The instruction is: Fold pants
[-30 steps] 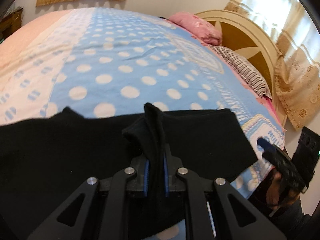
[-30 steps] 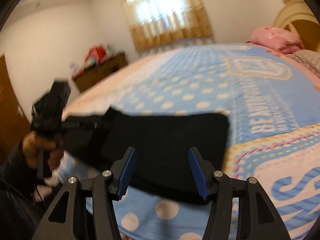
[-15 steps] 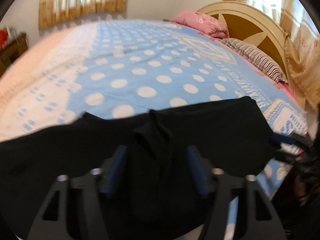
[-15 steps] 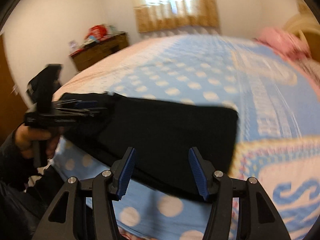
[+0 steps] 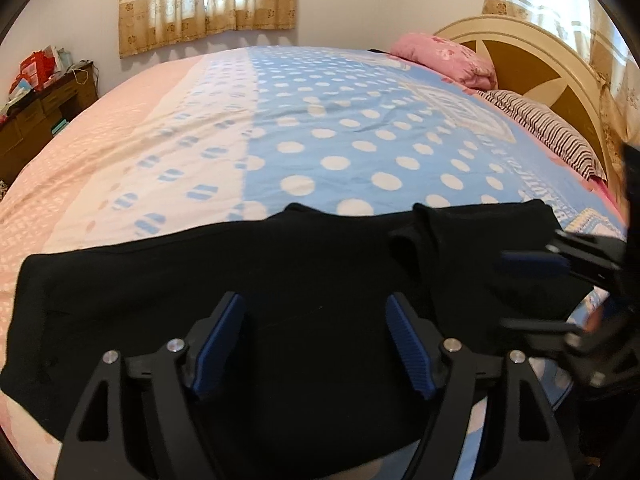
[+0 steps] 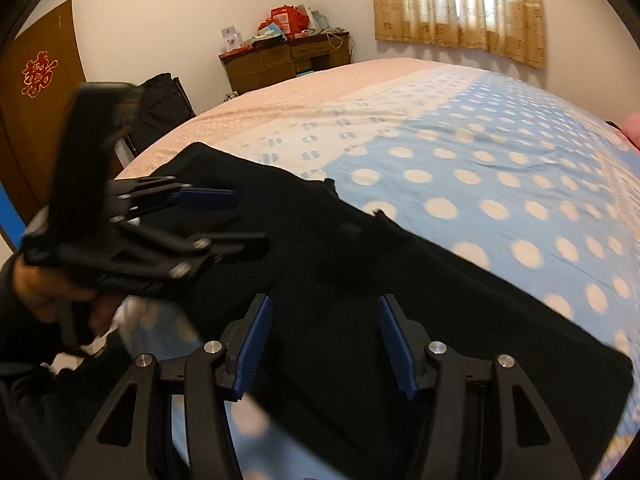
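We see the black pants (image 5: pixel 280 280) lying flat in a long band across the dotted bedspread (image 5: pixel 340 140), both our left gripper (image 5: pixel 316 344) and right gripper (image 6: pixel 324 340) spread wide, no lettering legible.

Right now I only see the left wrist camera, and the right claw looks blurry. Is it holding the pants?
Observer: No. The right claw is open with nothing between its pads; the black pants lie under it on the bed.
Operator: Is there a door in the room?
Observer: Yes, a brown door with a red symbol, at the far left of the right wrist view.
Operator: Who holds my claw?
Observer: A hand grips the back of the left claw, which is open over the pants.
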`<state>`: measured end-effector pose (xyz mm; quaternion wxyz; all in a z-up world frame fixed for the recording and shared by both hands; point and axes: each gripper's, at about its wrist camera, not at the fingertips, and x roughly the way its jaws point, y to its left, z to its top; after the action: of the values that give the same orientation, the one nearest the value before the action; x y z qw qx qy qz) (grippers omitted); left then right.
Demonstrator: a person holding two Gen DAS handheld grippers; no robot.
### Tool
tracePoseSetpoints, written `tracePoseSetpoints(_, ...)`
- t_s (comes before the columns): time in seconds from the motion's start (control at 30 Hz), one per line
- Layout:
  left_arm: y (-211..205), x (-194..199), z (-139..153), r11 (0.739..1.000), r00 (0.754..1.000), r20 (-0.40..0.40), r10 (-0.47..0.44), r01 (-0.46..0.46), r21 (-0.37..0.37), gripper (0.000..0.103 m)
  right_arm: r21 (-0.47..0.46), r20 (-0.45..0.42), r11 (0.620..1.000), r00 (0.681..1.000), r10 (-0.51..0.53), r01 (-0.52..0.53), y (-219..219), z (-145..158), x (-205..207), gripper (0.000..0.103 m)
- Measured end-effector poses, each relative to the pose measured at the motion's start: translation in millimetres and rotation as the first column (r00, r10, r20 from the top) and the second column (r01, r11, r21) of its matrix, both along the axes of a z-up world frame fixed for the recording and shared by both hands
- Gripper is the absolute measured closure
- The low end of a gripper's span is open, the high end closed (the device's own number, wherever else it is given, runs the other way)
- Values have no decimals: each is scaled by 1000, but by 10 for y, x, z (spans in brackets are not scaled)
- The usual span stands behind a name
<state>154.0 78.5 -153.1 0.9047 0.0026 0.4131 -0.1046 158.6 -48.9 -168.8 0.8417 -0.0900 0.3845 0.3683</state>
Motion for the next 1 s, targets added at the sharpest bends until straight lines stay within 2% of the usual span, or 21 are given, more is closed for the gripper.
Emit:
tracePoseSetpoints(0.1,51,-34,1,1000,1000,3,5,-5,17,25,-13,-70,1000,997,18,-19,125,-173,144,46)
tracePoseSetpoints(0.27,136,-46,-28,1000,1000,-9,14,-14,17,25,-76,-20,996,998,54,-56,211,-123,-13,45)
tracePoseSetpoints(0.4,184,-41,-10,1000,1000,-1,24,-24,20,25,-6,57,1000,998,17,-17,130,29,-55,45)
tracePoseSetpoints(0.5,237,-42,-9,999,999,0,36,-36,14,24,-4,38,1000,999,3,-3,185,-32,35,44)
tracePoseSetpoints(0.6,282,-48,-13,998,999,1,46,-46,30,24,-45,9,999,1000,6,-5,273,-199,95,43)
tracePoseSetpoints(0.63,303,-53,-15,998,999,1,51,-51,35,24,-53,36,999,999,7,-5,294,-206,77,41)
tracePoseSetpoints(0.7,360,-54,-25,997,998,-3,65,-65,43,24,-62,36,998,999,9,-7,318,-205,60,38)
tracePoseSetpoints(0.83,463,-63,-40,994,996,-10,87,-86,66,17,-80,48,997,999,9,-5,311,-169,29,38)
tracePoseSetpoints(0.93,552,-104,39,989,995,33,90,-93,116,10,-18,31,1000,999,-10,10,194,-80,-10,38)
tracePoseSetpoints(1.0,722,-134,105,982,990,67,122,-130,139,6,-6,30,1000,999,-22,22,167,-74,8,38)
